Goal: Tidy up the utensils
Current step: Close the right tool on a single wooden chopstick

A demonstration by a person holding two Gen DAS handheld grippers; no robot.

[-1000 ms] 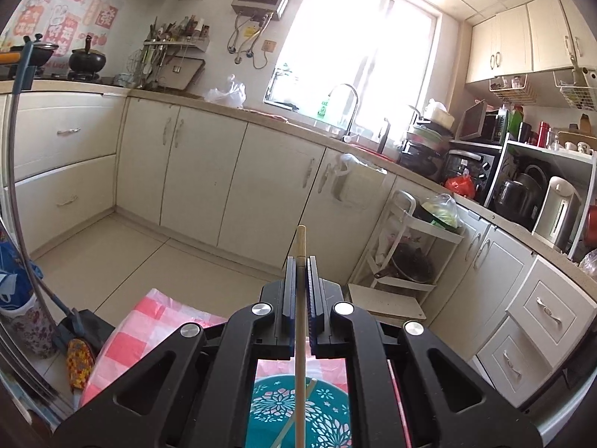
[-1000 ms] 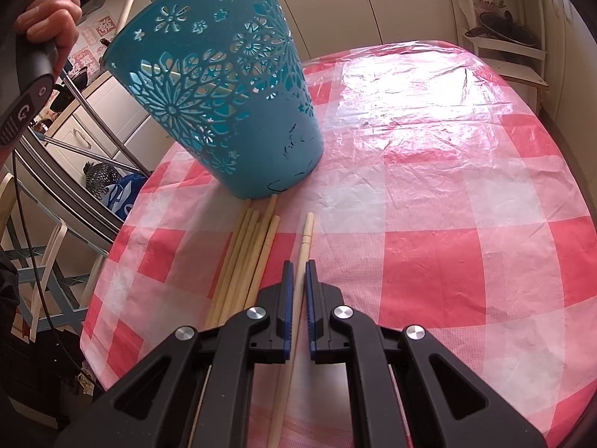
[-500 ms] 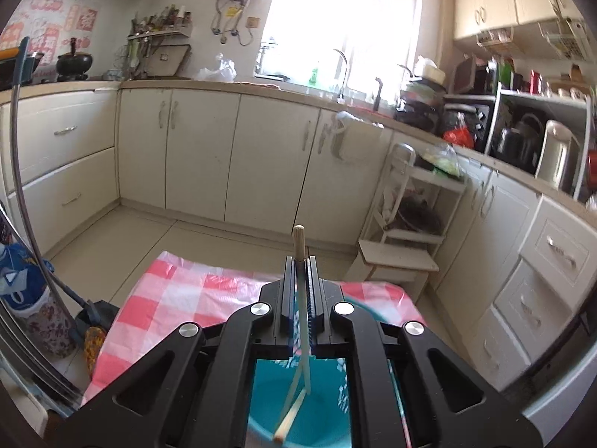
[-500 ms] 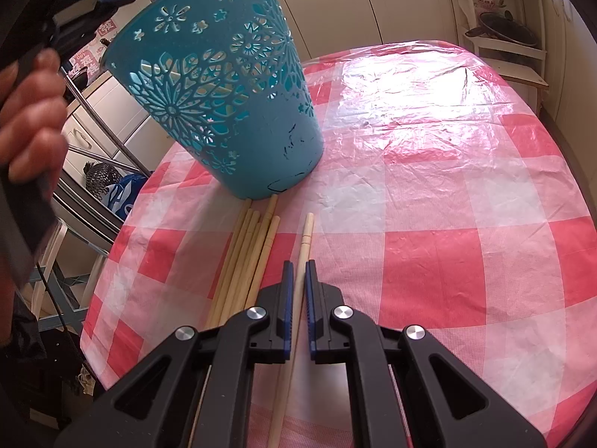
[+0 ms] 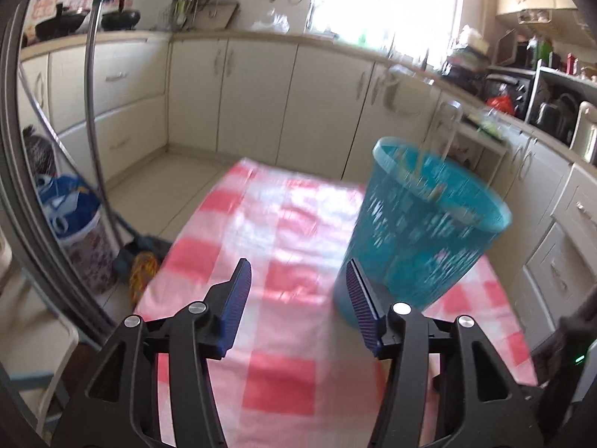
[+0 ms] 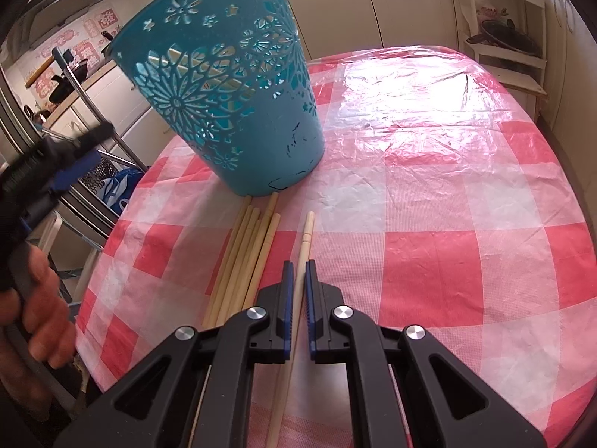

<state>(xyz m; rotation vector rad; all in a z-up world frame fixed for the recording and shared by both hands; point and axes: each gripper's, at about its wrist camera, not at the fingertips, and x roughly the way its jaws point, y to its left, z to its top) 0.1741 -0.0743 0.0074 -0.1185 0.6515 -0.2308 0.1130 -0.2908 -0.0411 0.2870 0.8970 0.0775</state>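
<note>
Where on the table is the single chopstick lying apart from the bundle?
In the right wrist view the single chopstick lies on the checked tablecloth, right of the chopstick bundle, in front of the teal basket.

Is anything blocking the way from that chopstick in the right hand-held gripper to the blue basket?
Nothing visible does. The single chopstick lies apart from the chopstick bundle, with only bare tablecloth between it and the basket.

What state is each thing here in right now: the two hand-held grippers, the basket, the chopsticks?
Left hand-held gripper: jaws opening, nothing between them.
Right hand-held gripper: shut on a single chopstick lying on the tablecloth.
Blue basket: upright on the tablecloth, chopsticks inside.
Chopstick bundle: lying flat in front of the basket, not yet put away.
</note>
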